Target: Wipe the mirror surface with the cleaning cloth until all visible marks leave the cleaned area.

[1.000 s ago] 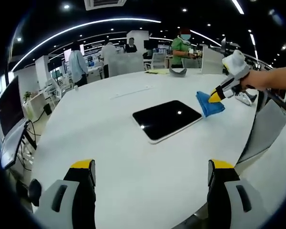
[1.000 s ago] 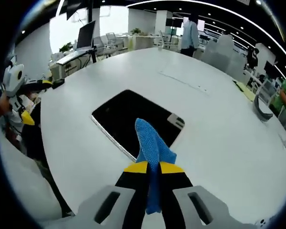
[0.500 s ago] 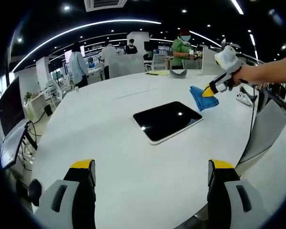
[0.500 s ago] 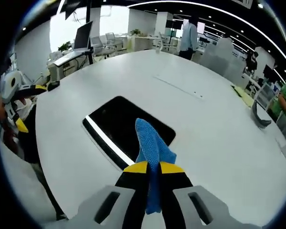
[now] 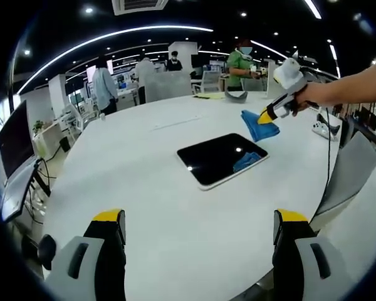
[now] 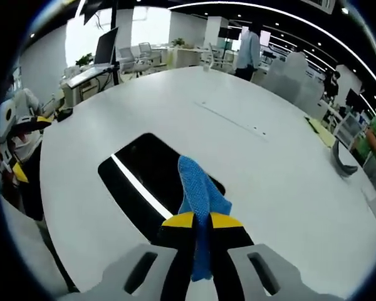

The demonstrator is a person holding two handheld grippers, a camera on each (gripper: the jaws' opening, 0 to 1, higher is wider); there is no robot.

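The mirror (image 5: 220,158) is a dark rectangular slab with a white rim, lying flat on the round white table (image 5: 144,188). In the right gripper view the mirror (image 6: 144,182) lies just ahead, reflecting a ceiling light strip. My right gripper (image 6: 202,221) is shut on the blue cleaning cloth (image 6: 199,191), which sticks up between its yellow tips. From the left gripper view, that right gripper (image 5: 266,116) holds the cloth (image 5: 259,125) in the air over the mirror's far right corner, and a blue reflection shows in the glass. My left gripper (image 5: 200,229) stands open near the table's front edge, with nothing between its fingers.
A dark curved object (image 5: 234,95) and yellow paper (image 5: 207,95) lie at the table's far side. Several people stand among desks and chairs beyond (image 5: 239,63). A monitor (image 5: 12,138) sits at left. A grey chair back (image 5: 351,169) stands at the right edge.
My right gripper has lifted the cloth off the table beside the mirror and carried it up and over the mirror's far corner. My left gripper has stayed put.
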